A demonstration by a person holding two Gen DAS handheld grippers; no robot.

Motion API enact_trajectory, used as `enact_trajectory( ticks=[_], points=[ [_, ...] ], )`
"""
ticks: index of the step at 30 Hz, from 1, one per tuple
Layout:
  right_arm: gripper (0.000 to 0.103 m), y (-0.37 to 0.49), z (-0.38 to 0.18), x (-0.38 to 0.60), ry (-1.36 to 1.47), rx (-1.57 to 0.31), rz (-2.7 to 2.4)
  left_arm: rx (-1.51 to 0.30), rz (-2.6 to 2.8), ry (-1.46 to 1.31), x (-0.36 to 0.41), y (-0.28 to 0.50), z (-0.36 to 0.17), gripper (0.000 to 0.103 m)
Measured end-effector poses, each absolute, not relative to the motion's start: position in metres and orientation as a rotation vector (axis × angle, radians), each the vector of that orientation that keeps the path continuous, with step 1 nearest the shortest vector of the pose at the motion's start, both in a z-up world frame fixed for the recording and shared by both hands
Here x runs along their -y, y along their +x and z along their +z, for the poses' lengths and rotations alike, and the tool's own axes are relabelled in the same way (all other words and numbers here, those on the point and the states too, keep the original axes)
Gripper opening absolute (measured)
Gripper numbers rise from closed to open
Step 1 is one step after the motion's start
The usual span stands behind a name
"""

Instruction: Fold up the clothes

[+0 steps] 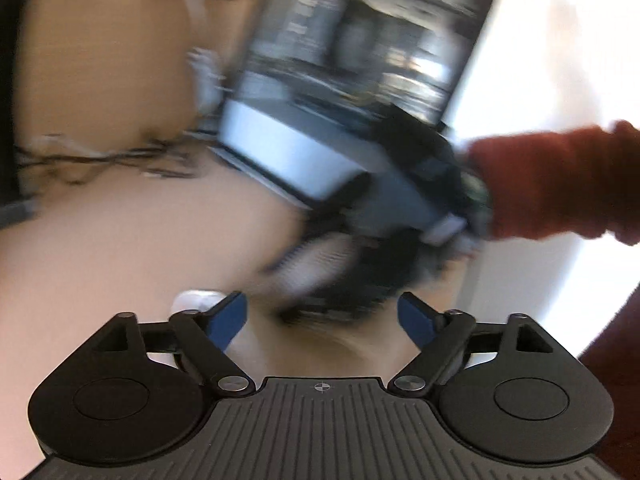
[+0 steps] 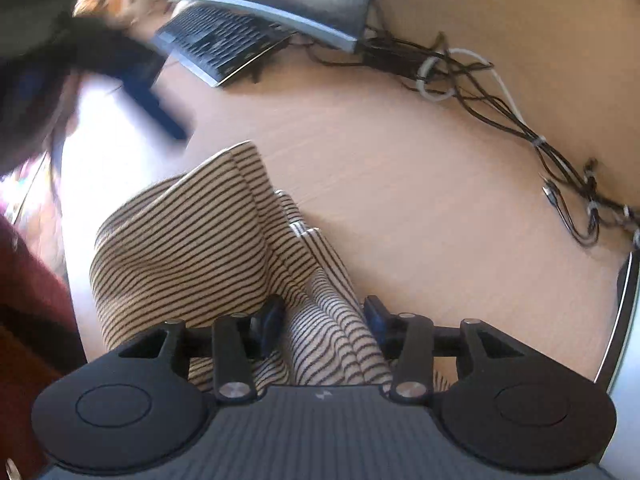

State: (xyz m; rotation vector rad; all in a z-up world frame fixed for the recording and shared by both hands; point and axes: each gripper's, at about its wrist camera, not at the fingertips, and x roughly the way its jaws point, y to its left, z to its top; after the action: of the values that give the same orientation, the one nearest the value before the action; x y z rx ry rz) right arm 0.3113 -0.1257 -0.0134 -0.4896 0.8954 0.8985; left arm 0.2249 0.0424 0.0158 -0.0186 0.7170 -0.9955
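A beige garment with thin black stripes (image 2: 188, 248) lies bunched on the wooden desk (image 2: 400, 184) in the right wrist view. My right gripper (image 2: 324, 316) is open, its fingers (image 2: 272, 316) set either side of a raised fold of the striped cloth. In the blurred left wrist view my left gripper (image 1: 322, 312) is open and empty above the desk (image 1: 120, 240), and the striped garment (image 1: 320, 268) shows as a smear just ahead of it. The other gripper and a red sleeve (image 1: 560, 184) are at the right there.
A laptop (image 2: 248, 28) stands open at the back of the desk, also seen in the left wrist view (image 1: 340, 92). A tangle of cables (image 2: 480, 92) runs along the back wall. A dark monitor edge (image 2: 624, 312) is at the right.
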Motion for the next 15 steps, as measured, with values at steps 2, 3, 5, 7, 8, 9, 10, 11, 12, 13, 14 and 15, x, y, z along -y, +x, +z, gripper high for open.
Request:
enact_trajectory(
  ticks=[2, 3, 5, 7, 8, 9, 10, 11, 12, 13, 14, 15],
  points=[
    [0.048, 0.311, -0.009, 0.127, -0.442, -0.901, 0.843, -0.776, -0.999, 0.037, -0.023, 0.226, -0.002, 0.092],
    [0.048, 0.311, -0.007, 0.127, -0.418, -0.904, 0.816, -0.809, -0.985, 0.061, -0.016, 0.23, -0.011, 0.091],
    [0.048, 0.297, 0.014, 0.132, -0.403, -0.854, 0.728, -0.873, -0.939, 0.085, -0.01, 0.24, -0.029, 0.089],
    [0.048, 0.28, 0.037, 0.136, -0.386, -0.768, 0.622, -0.893, -0.94, 0.05, -0.014, 0.245, -0.032, 0.09],
    [0.048, 0.27, 0.048, 0.138, -0.377, -0.718, 0.565, -0.897, -0.942, 0.035, -0.016, 0.247, -0.032, 0.09],
    [0.048, 0.257, 0.056, 0.14, -0.371, -0.681, 0.517, -0.899, -0.943, 0.03, -0.017, 0.248, -0.033, 0.09],
    [0.048, 0.244, 0.062, 0.142, -0.36, -0.649, 0.476, -0.901, -0.947, 0.023, -0.019, 0.249, -0.033, 0.09],
    [0.046, 0.229, 0.067, 0.144, -0.336, -0.625, 0.433, -0.903, -0.953, 0.011, -0.021, 0.251, -0.034, 0.09],
    [0.039, 0.215, 0.068, 0.147, -0.315, -0.618, 0.407, -0.904, -0.96, -0.004, -0.023, 0.252, -0.036, 0.09],
    [0.034, 0.206, 0.065, 0.146, -0.294, -0.616, 0.38, -0.907, -0.965, -0.02, -0.024, 0.254, -0.038, 0.09],
    [0.033, 0.201, 0.062, 0.145, -0.277, -0.621, 0.36, -0.915, -0.966, -0.039, -0.022, 0.255, -0.04, 0.09],
    [0.033, 0.2, 0.056, 0.144, -0.249, -0.632, 0.344, -0.924, -0.963, -0.061, -0.024, 0.257, -0.04, 0.09]
  ],
)
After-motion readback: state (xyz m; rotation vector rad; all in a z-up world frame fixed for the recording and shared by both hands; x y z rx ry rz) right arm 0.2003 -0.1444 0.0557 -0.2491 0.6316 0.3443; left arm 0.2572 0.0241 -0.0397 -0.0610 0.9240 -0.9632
